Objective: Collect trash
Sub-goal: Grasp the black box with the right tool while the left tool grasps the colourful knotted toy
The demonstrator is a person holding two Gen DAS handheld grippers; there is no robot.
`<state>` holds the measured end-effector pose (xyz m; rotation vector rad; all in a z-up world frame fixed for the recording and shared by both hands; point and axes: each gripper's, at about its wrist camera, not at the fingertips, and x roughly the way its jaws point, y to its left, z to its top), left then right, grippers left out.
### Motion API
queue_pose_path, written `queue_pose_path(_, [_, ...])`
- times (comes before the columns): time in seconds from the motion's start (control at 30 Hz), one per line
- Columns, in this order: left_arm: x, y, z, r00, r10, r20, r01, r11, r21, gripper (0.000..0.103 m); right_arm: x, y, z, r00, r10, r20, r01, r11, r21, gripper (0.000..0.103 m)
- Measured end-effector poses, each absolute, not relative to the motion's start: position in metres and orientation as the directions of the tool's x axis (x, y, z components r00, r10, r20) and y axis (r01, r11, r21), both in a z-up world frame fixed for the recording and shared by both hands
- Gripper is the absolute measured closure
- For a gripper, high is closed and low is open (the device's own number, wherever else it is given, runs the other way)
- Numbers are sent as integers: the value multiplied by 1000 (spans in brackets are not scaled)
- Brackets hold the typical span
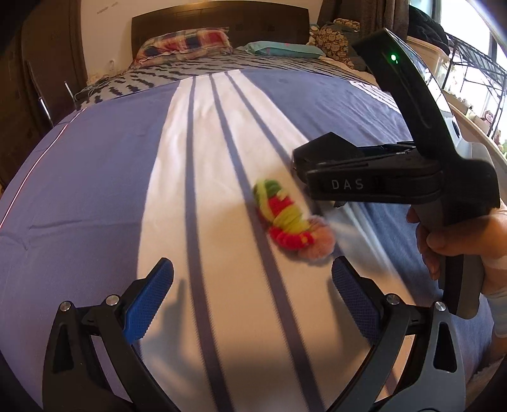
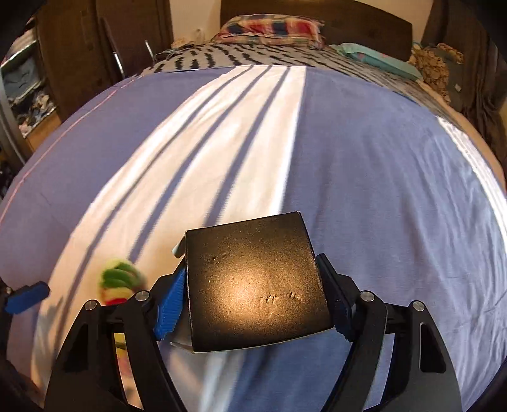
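Observation:
A fuzzy bundle of red, yellow and green yarn-like scraps (image 1: 290, 222) lies on the bed's white stripe. It also shows in the right wrist view (image 2: 118, 280), left of the right gripper's fingers. My left gripper (image 1: 252, 298) is open just short of the bundle, with its right pad closest. My right gripper (image 2: 250, 301) is shut on a black box (image 2: 253, 282) and holds it over the bed. The right gripper's body (image 1: 374, 177) hovers just right of the bundle in the left wrist view.
The bed (image 1: 95, 164) has a blue cover with a white sunlit stripe. Pillows (image 1: 187, 42) and a dark headboard (image 1: 221, 22) are at the far end. A wardrobe (image 2: 79, 47) stands left. A metal rack (image 1: 475, 73) stands by the window right.

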<state>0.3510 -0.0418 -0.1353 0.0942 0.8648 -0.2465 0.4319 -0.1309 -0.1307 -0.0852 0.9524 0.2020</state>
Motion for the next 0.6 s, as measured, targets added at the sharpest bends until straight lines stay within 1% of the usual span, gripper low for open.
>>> queue_pose_path(0.1, [359,-53,-133,623,-189,-759,268,963,-20,8,430,-153,-129,566,135,-813,-171,984,44,27])
queue_pose_path(0.27, [376,-69,-133,617,-189,-764,271,963,-19,9,418,-180,-119,595,91,-799,-134,991,13,27])
queue_pose_path(0.3, [380,-73,-135,614,-188,-767,273,962,-18,12,415,-186,-116,602,85,-794,-122,992,14,27])
queue_pose_path(0.33, [385,-75,-136,607,-189,-772,273,962,-22,20,411,-191,-114,608,85,-790,-114,993,19,27])
queue_pose_path(0.37, [387,-75,-137,601,-191,-776,271,962,-27,31,410,-195,-113,610,85,-788,-110,994,22,27])
queue_pose_path(0.4, [391,-76,-139,588,-196,-785,268,963,-39,37,405,-199,-111,613,84,-786,-104,994,25,27])
queue_pose_path(0.43, [395,-76,-142,572,-201,-795,264,963,-54,49,402,-202,-109,615,83,-784,-101,995,26,27])
queue_pose_path(0.47, [396,-76,-144,561,-206,-802,262,963,-64,56,395,-204,-107,620,84,-780,-97,995,30,27])
queue_pose_path(0.6, [387,-77,-142,550,-212,-808,270,960,-67,62,373,-211,-98,636,97,-765,-92,994,50,27])
